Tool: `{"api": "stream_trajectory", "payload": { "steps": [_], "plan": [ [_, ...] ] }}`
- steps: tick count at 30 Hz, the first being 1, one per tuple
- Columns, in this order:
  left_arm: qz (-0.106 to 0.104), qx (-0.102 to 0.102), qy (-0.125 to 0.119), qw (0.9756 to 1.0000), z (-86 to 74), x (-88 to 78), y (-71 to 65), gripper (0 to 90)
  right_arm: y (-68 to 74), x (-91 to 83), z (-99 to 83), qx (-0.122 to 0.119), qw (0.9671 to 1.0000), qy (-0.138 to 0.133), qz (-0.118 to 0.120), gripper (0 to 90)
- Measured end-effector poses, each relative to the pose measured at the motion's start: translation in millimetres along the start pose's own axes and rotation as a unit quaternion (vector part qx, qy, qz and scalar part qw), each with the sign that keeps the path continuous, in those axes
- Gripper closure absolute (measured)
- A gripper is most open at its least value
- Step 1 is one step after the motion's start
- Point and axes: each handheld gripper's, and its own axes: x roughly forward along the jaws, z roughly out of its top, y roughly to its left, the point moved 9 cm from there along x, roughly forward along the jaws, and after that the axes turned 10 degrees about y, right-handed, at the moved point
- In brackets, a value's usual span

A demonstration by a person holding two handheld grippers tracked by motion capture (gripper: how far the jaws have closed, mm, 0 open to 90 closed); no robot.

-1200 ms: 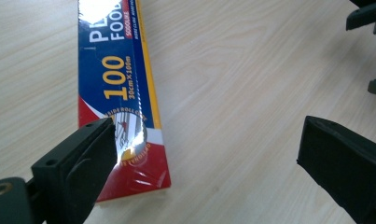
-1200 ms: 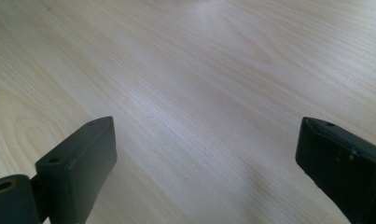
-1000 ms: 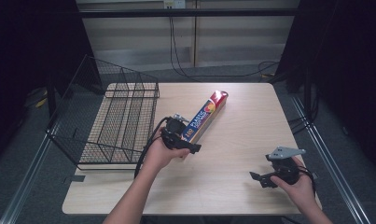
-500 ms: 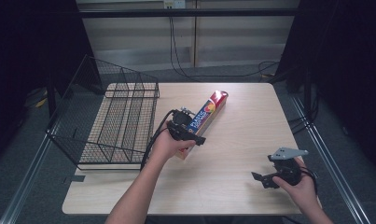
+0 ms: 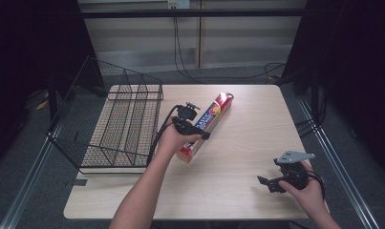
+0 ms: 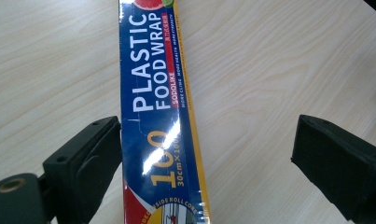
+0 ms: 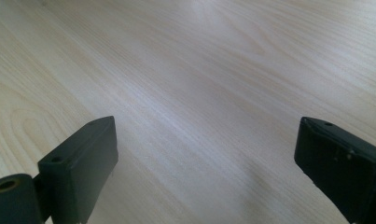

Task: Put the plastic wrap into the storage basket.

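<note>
Landmark: plastic food wrap box (image 5: 204, 128), long and narrow, lying flat on the light wood counter (image 5: 247, 143). It runs diagonally, red end pointing toward the far side of the counter, near end toward the person. Blue face up; print reads "PLASTIC FOOD WRAP" and "100", with a yellow strip along one long edge.

Left gripper (image 5: 192, 125): over the near half of the box, held in the left hand (image 5: 173, 142). In the left gripper view the box (image 6: 160, 116) sits between the jaws. One jaw is right at the box's long blue edge; whether it touches cannot be told. The other jaw stands well clear of the yellow edge, bare counter between them. Jaws spread wide and have just been closing a little, with the box between them and not pinched.

Right gripper (image 5: 266, 183): well to the right of the box and nearer the person, low over the counter, held in the right hand (image 5: 307, 188). In the right gripper view its jaws are spread wide over bare wood (image 7: 199, 93).

Wire rack (image 5: 123, 126): black, just left of the box, at the counter's left edge.
</note>
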Motion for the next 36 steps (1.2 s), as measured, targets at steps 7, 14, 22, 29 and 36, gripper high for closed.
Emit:
{"api": "stream_trajectory", "payload": {
  "steps": [7,14,22,29,36],
  "plan": [
    [0.001,-0.010,0.001,0.9999,10.7,4.4,3.0,9.6,0.5,0.2,0.0,0.002,1.0000,0.001,-0.002,6.1],
    [0.011,-0.021,0.002,0.9997,19.9,12.3,8.7,9.7,0.5,-0.1,0.4,0.002,1.0000,-0.001,0.000,6.1],
    [0.011,-0.031,0.009,0.9994,23.9,25.4,12.6,10.3,-0.2,-0.7,0.8,0.003,1.0000,-0.003,0.000,6.1],
    [0.015,-0.035,0.010,0.9992,28.3,35.3,16.3,11.1,-0.3,-0.4,1.6,0.004,1.0000,-0.003,0.001,6.2],
    [0.017,-0.039,0.021,0.9989,27.5,40.5,19.0,12.7,0.7,-0.5,2.5,-0.001,1.0000,-0.007,0.003,6.1]
  ]
}}
